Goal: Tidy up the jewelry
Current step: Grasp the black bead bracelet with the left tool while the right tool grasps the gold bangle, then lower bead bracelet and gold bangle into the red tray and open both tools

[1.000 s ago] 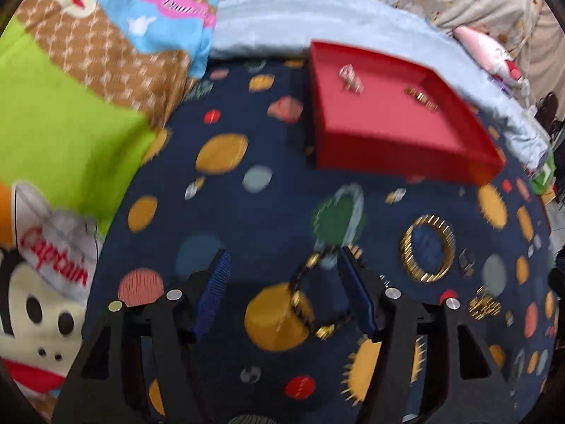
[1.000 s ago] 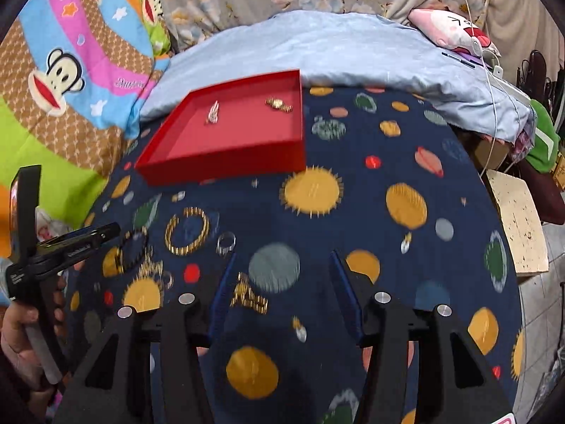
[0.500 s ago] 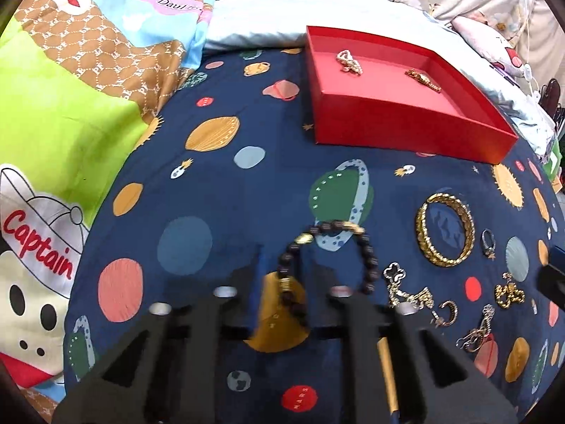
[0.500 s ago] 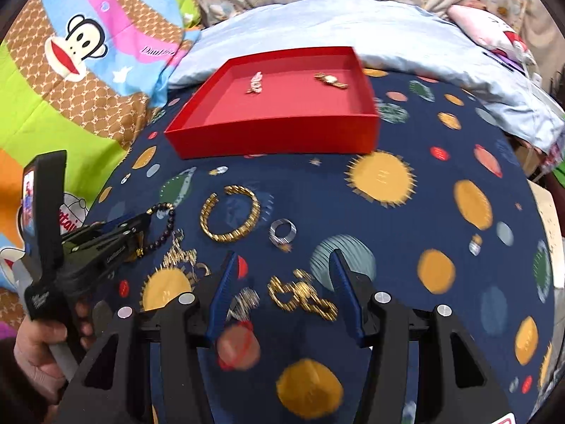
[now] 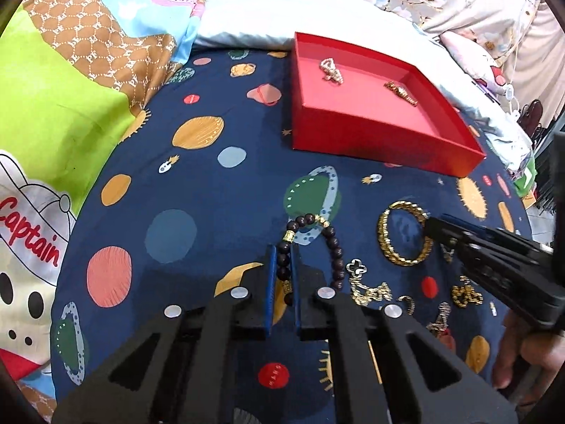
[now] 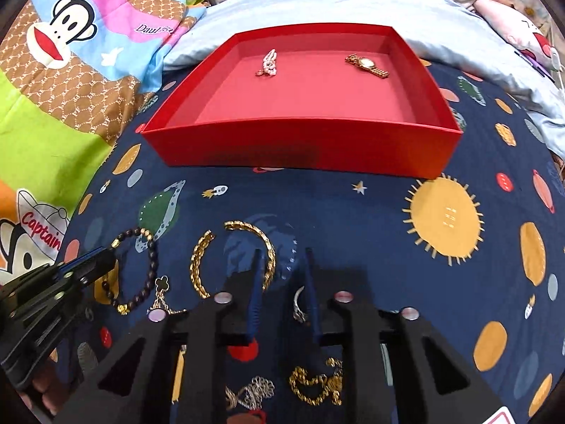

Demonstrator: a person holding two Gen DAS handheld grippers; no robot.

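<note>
A bed with a navy planet-print cover [image 6: 353, 212] holds scattered jewelry and, at the far side, a red tray [image 6: 303, 141] with two pieces already in it. The left gripper [image 5: 284, 268], open a second ago, is now clenched on the dark beaded bracelet [image 5: 333, 243], ready to lift. To its right, the right gripper [image 6: 284, 265] is closing around the gold chain bangle [image 6: 268, 247] and a silver ring [image 6: 298, 304]; no firm hold yet

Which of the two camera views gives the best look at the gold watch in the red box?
The right wrist view: the gold watch shows its pale dial and band inside the red box. The left wrist view shows it smaller and edge-on.
</note>
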